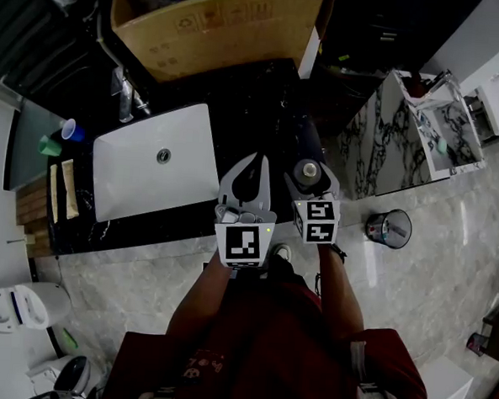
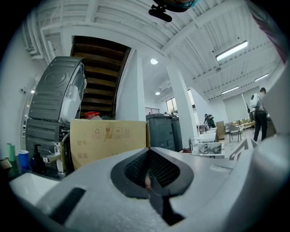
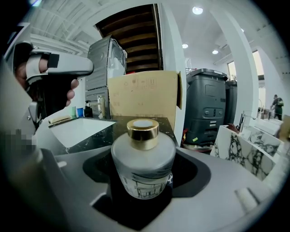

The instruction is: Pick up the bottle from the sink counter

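Black marble sink counter in a bright open hall; white sink basin set in it to the left, large cardboard box at the far edge. Target: squat frosted bottle with a gold cap and a line drawing on its side. It stands upright on the right part of the counter, well right of the basin. Right gripper is around it, and the bottle sits centred between the two jaws, deep in the dark pad recess. A dark gap shows on each side of the glass, so the fingers stand wide and the pads do not appear to press yet. Left gripper is just left of the right one, over the counter's near edge, with jaws closed tip to tip on nothing. Judged step: the grasp, bottle bracketed and not yet lifted. The next move calls for closing evenly on the body below the shoulder, then a straight lift with the bottle kept upright. Risk: smooth round glass may slip or twist under an off-centre squeeze.
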{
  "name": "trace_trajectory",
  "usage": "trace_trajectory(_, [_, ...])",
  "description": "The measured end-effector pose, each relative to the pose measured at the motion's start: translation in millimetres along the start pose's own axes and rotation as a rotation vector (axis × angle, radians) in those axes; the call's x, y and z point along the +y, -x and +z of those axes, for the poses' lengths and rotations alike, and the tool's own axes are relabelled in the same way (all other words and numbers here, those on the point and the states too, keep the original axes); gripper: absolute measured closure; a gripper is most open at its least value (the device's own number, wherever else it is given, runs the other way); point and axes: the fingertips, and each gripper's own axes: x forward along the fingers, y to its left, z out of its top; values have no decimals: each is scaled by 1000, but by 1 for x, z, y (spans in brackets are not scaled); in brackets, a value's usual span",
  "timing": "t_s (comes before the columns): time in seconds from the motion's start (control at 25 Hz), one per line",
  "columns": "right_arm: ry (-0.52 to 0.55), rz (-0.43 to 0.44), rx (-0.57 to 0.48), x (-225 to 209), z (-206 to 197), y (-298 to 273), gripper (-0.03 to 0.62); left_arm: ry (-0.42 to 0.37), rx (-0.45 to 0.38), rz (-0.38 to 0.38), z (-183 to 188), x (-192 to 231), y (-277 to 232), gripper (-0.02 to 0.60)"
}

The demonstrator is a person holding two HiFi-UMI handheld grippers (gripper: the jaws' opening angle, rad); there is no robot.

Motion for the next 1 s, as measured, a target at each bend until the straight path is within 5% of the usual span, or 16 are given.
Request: trace_trajectory(1.0, [4,-4,0,-2,-2,0,260,-7,27,-16,-3,-6,4,581])
